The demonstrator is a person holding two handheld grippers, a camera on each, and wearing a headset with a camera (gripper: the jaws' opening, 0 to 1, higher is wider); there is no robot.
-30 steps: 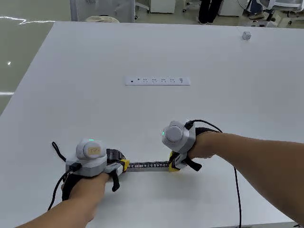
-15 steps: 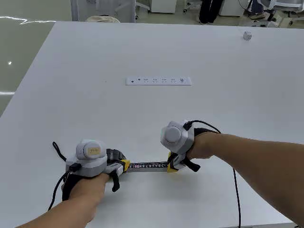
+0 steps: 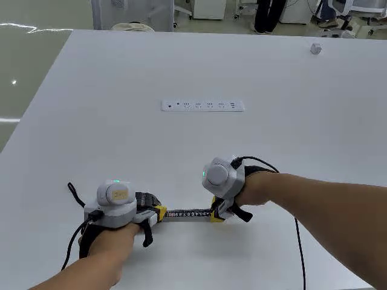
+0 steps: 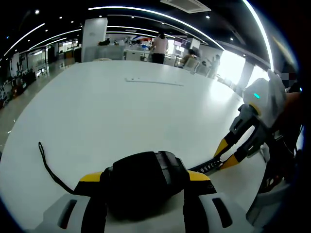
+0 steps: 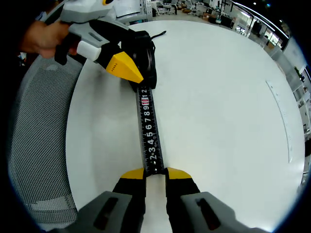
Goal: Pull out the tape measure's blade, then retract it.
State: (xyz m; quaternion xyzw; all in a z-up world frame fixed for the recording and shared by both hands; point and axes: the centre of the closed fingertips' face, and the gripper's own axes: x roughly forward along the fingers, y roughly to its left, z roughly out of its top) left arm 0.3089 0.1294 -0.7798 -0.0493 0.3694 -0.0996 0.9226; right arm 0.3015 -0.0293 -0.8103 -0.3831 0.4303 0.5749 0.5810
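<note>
The tape measure's black case rests on the white table near its front edge, with my left gripper shut on it. In the left gripper view the case sits between the yellow-tipped fingers. A short length of blade runs right to my right gripper, which is shut on the blade's end. In the right gripper view the blade shows numbers up to about 12, from my right gripper to the case, beside the left gripper.
A white power strip lies mid-table, well beyond both grippers. A small grey object sits at the far right. The case's black wrist strap trails left on the table. A person stands beyond the far edge.
My right gripper has moved left toward the left one, still holding the blade's end. The stretch of blade showing between them has grown shorter. The left gripper has stayed put.
</note>
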